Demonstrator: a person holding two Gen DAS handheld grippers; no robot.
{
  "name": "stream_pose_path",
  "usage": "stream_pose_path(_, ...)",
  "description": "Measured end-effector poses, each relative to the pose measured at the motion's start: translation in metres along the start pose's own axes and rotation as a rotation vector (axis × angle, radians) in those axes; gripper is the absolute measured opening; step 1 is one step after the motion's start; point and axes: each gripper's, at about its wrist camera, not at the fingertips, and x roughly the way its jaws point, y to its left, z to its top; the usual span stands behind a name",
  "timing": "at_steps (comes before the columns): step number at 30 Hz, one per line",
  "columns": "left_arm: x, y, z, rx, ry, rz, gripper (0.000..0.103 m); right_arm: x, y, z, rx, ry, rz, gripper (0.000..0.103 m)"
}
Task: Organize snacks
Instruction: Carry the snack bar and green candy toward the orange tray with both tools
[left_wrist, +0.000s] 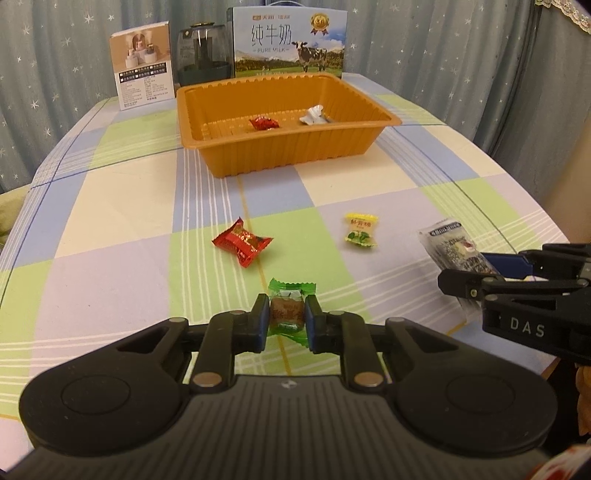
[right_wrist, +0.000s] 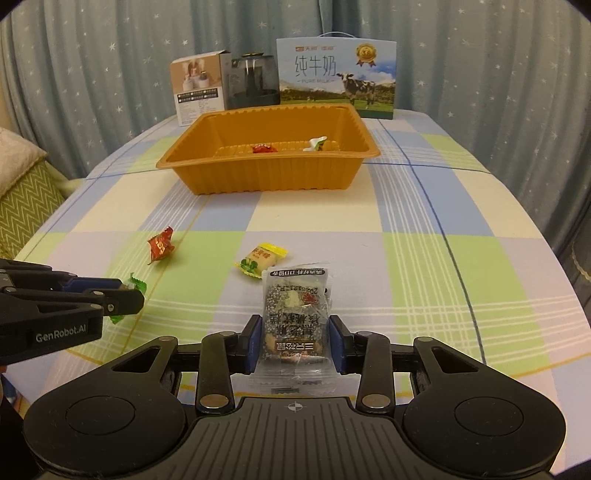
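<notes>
Milk carton (left_wrist: 290, 40) at back of table: large "纯牛奶", below it "PURE MILK", gold medal w/ "36"; small brand line at top too small to read. Right gripper (left_wrist: 476, 271) body: "DAS" in left view. Left gripper (right_wrist: 122, 295) body: "GenRobot.AI" in right view. Grey snack packet (right_wrist: 295, 325): Chinese print, seen upside down, not legible. Yellow candy (left_wrist: 361, 232): red characters, too small. White box (left_wrist: 144, 77): fine print, unreadable.

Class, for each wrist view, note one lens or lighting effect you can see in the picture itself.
Left wrist view: fisheye bends the checked tablecloth edges into curves, and dark vignetting fills the corners. Right wrist view: the clear-wrapped dark snack packet shows mild glare, while the orange plastic tray stays sharp.
</notes>
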Motion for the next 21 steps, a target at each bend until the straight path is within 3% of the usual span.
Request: stream_pose_path(21,-0.023,-0.007,0.017,-0.031,-0.035,-0.040,0.018,-0.022,-0.004,0.011,0.025,-0.035,0.000,0.038)
